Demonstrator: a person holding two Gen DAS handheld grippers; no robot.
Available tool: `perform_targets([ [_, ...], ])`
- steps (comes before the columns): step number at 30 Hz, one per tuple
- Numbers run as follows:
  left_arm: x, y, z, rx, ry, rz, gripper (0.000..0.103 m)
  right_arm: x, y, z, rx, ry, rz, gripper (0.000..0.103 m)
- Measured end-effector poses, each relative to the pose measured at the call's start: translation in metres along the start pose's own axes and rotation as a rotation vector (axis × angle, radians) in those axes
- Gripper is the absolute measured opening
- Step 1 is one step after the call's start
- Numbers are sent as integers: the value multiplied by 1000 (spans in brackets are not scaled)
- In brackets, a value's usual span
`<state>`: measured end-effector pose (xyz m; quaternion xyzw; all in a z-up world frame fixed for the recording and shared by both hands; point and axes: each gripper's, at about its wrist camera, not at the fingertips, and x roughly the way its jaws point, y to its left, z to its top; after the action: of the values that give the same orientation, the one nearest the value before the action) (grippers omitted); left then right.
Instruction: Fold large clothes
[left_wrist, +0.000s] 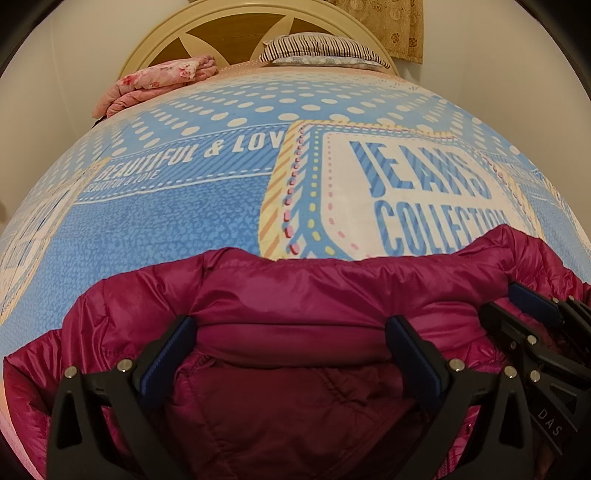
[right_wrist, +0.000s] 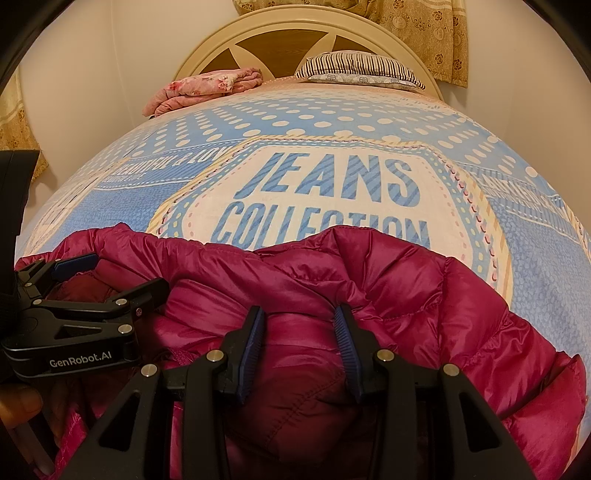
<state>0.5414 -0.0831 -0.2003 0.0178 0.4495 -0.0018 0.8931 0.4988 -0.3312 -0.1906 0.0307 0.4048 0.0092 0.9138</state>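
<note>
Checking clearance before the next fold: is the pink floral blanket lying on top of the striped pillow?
No. The pink floral blanket lies folded at the headboard's left, apart from the striped pillow on the right.

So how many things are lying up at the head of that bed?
2: a folded pink floral blanket on the left by the headboard, and a striped pillow to its right. More may be hidden behind them.
</note>
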Motion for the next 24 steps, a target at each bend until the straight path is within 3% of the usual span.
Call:
perform_targets([
  [18, -2, 1, 2, 6, 12, -3, 103, 0, 0, 0, 0, 0, -4, 42],
  [20, -19, 7, 4, 3, 6, -4, 103, -4, 0, 1, -7, -2, 11, 48],
  [22, -55, 15, 3, -12, -46, -35, 103, -22, 2, 2, -55, -1, -8, 67],
  [24, -101, 24, -6, -2, -107, -80, 103, -56, 1, 1, -64, -72, -37, 73],
])
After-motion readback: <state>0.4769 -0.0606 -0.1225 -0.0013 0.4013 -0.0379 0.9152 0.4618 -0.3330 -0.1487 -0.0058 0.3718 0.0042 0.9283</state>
